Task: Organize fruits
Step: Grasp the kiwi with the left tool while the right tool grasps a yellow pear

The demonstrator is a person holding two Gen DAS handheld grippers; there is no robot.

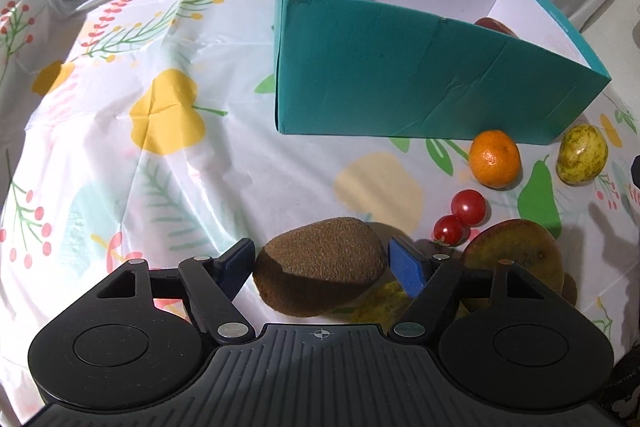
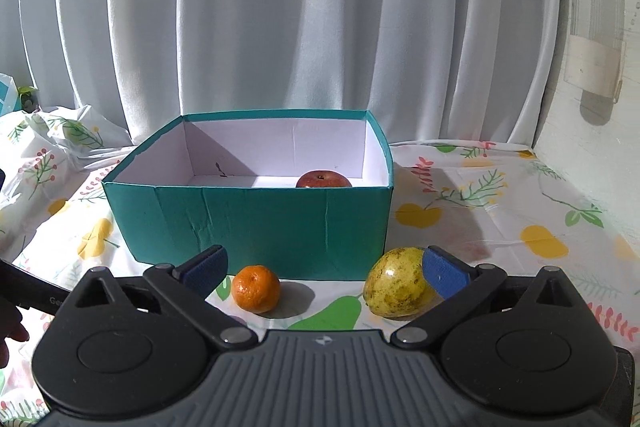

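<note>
A brown kiwi (image 1: 320, 265) lies on the cloth between the open blue pads of my left gripper (image 1: 322, 265); neither pad clearly touches it. To its right are two cherry tomatoes (image 1: 460, 217), a reddish-green mango (image 1: 516, 255), an orange mandarin (image 1: 495, 158) and a yellow-green speckled fruit (image 1: 582, 153). The teal box (image 1: 400, 83) stands behind. My right gripper (image 2: 324, 273) is open and empty, low over the mandarin (image 2: 256, 289) and the speckled fruit (image 2: 396, 282), whose right side its right pad (image 2: 444, 275) overlaps. The teal box (image 2: 256, 223) holds a red apple (image 2: 323, 179).
A floral plastic tablecloth (image 1: 160, 115) covers the table. White curtains (image 2: 280, 7) hang behind it. A white wall with a clear tube (image 2: 596, 27) is at the right. Crumpled cloth (image 2: 48, 147) lies at the back left.
</note>
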